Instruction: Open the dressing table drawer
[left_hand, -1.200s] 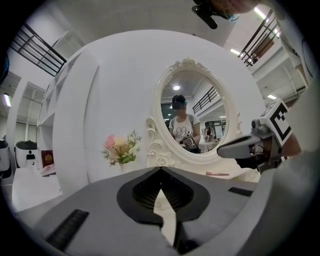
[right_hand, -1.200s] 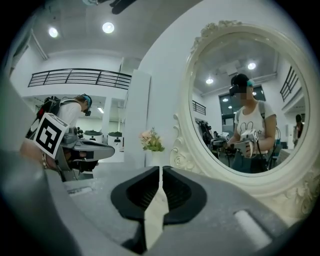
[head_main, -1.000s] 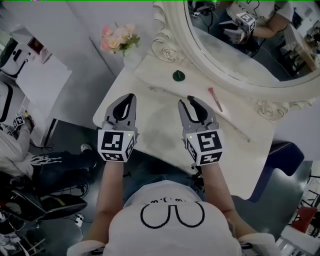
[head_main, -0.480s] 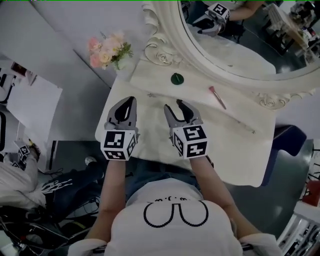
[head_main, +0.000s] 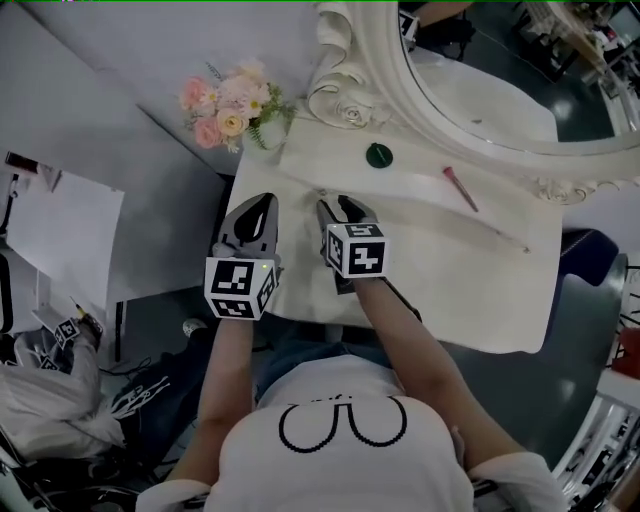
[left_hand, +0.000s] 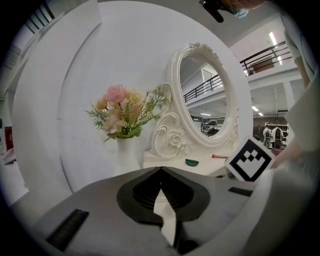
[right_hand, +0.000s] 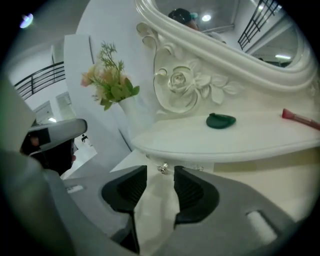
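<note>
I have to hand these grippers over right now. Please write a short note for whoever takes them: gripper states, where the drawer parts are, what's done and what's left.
Left gripper: jaws together, nothing in them, held by the left front edge of the dressing table top.
Right gripper: jaws apart and closing, with the small metal drawer knob right at their tips, not yet pinched.
Drawer: just under the table top's front edge, looks closed.
Done: right gripper lined up on the knob.
Left: close on the knob, then pull the drawer out toward you.
</note>
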